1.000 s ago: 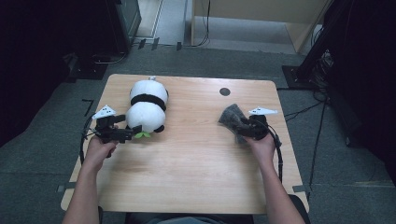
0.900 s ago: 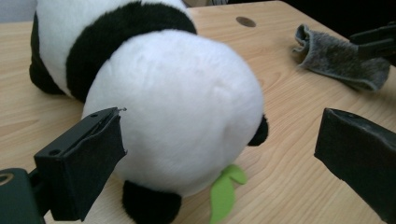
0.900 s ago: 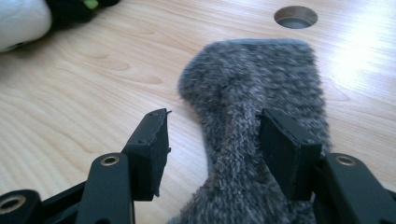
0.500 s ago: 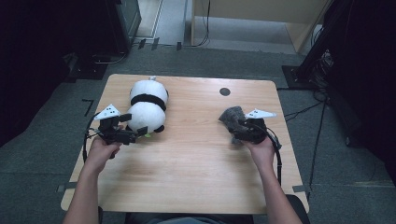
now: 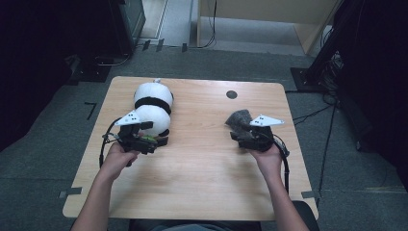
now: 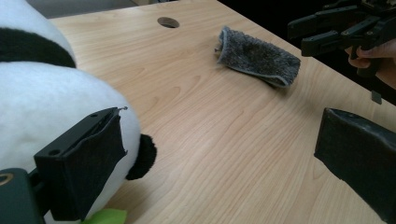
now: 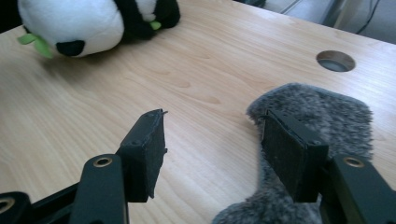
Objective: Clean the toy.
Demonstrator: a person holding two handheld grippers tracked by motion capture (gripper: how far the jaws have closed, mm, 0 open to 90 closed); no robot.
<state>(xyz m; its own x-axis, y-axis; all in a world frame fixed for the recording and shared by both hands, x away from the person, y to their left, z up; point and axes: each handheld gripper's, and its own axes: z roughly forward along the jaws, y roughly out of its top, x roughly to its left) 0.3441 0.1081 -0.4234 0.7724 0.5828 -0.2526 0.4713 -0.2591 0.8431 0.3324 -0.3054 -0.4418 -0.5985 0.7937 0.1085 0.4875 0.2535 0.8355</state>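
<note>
A black-and-white panda plush (image 5: 153, 103) lies at the table's left. My left gripper (image 5: 156, 140) sits at its near end, open wide (image 6: 219, 140); the panda (image 6: 42, 107) bulges beside one jaw, with bare wood between the two. A green leaf (image 6: 109, 217) pokes out below. A grey furry cloth (image 5: 239, 119) lies at the right. My right gripper (image 5: 238, 132) stands open at its near edge (image 7: 212, 126), one jaw over the cloth (image 7: 327, 109), the other over bare table, nothing gripped. The right gripper (image 6: 336, 30) hovers just past the cloth (image 6: 259, 57).
A round cable hole (image 5: 231, 94) sits in the wooden table (image 5: 202, 183) at the back, beyond the cloth. The panda (image 7: 88, 21) lies far across from the right gripper. Dark equipment and cables stand on the floor around the table.
The left hand has slid right along the panda's near end. The right hand has drawn back slightly toward the near edge. Panda and cloth lie where they were.
</note>
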